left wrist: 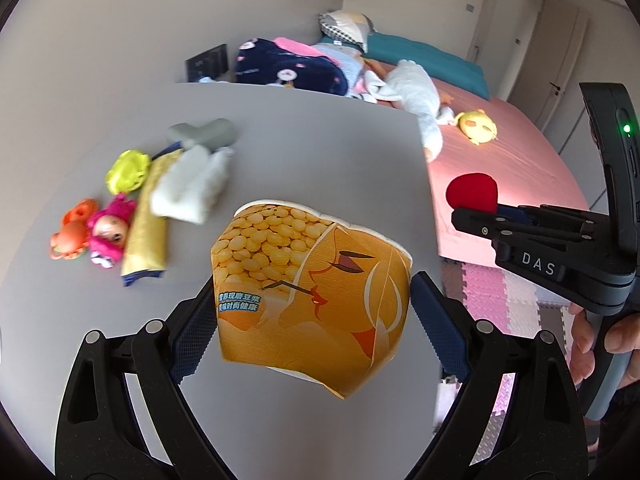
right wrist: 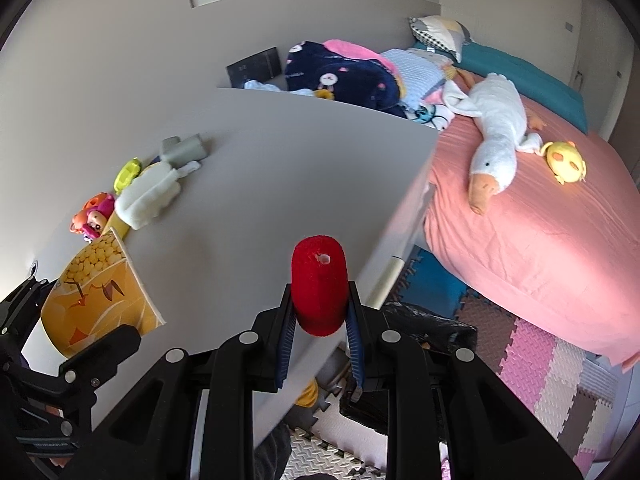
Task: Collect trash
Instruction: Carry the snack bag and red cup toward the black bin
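At the left of the worktop (left wrist: 280, 152), a cluster of items is seen: an orange toy (left wrist: 71, 236), a pink doll (left wrist: 110, 232), a yellow-green toy (left wrist: 127, 171), a gold packet (left wrist: 146, 228), a white plush (left wrist: 188, 190) and a grey object (left wrist: 204, 133), all touching or just beside one another and well apart from the held items. Nearer the camera, a crushed paper cup (left wrist: 310, 296) is clamped between the pads of the left tool (left wrist: 312, 320) and held above the worktop; its long axis is tilted, with the rim pointing up and away. To the right, a red cylinder (right wrist: 319, 290) is clamped in the right tool (right wrist: 320, 320) over the worktop edge, its long axis running forward along the fingers, the holed end facing away. Beyond lies a bed (right wrist: 540, 240) carrying a goose plush (right wrist: 496, 136).
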### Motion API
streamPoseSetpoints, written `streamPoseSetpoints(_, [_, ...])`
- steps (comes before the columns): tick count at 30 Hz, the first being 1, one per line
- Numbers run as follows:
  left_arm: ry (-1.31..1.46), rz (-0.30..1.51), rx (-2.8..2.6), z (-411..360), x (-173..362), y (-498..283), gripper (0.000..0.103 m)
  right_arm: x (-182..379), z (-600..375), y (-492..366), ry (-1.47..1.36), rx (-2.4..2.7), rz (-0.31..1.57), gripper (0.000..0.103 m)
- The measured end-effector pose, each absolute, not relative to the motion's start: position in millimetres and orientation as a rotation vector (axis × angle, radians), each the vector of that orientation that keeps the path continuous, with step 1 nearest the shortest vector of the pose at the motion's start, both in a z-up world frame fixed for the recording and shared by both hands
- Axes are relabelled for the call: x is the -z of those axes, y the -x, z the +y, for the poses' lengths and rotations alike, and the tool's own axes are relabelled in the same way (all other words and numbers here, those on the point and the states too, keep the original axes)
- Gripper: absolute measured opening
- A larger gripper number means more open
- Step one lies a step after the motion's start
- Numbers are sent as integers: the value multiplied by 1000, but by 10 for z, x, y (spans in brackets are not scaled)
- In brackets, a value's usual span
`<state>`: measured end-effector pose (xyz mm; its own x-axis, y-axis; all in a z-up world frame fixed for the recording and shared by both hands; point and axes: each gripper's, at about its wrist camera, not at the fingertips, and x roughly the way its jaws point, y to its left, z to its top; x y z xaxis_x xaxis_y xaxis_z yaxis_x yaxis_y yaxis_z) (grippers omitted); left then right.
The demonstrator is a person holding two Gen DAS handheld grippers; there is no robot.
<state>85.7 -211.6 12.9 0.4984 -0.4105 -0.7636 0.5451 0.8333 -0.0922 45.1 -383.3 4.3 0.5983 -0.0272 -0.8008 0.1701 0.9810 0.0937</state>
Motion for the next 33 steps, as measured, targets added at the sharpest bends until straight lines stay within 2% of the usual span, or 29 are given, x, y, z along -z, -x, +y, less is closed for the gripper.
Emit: streamPoseSetpoints(33, [-301, 907, 828, -3644, 68, -406, 88, 95, -5301, 373, -311, 376, 910, 25])
